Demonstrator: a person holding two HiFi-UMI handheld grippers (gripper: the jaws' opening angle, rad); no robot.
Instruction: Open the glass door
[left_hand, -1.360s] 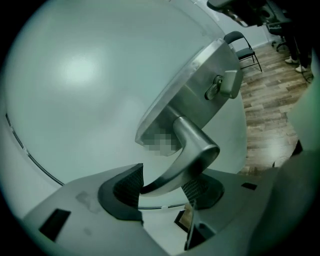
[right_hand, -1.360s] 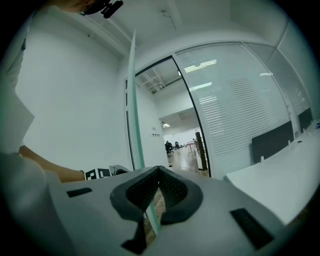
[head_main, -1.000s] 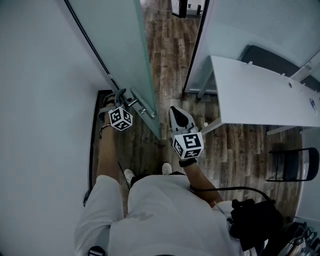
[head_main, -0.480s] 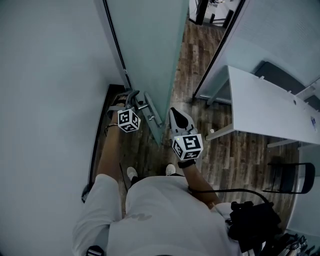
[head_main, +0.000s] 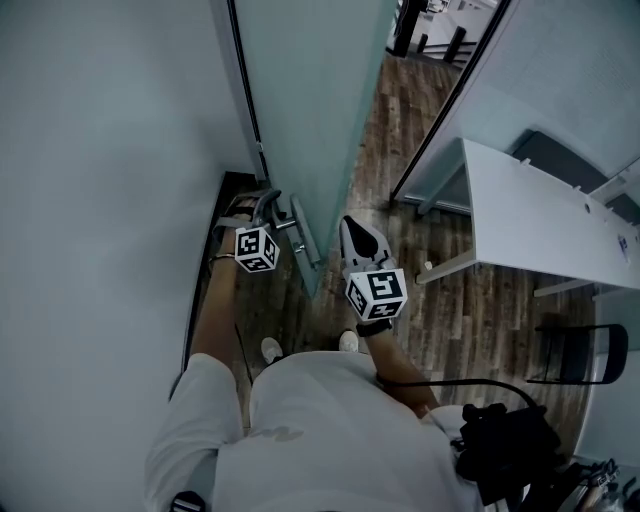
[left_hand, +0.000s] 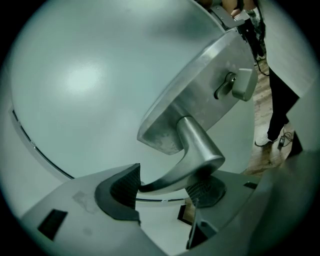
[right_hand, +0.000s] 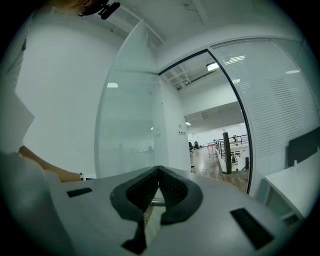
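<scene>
Jaws of left gripper (left_hand: 165, 192) spread wide. They have just been opening, with the metal lever handle (left_hand: 197, 150) lying between the pads (left_hand: 122, 187). Contact looks loose at best, but it is hard to tell. Right gripper (right_hand: 159, 176): jaws pressed together, nothing in them. Glass door (head_main: 310, 110) stands swung open, its free edge between the two grippers — white desk (head_main: 545, 215) off to the right.

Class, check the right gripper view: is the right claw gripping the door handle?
No, the right claw is shut with nothing between its pads, and only the glass door stands beyond it.
</scene>
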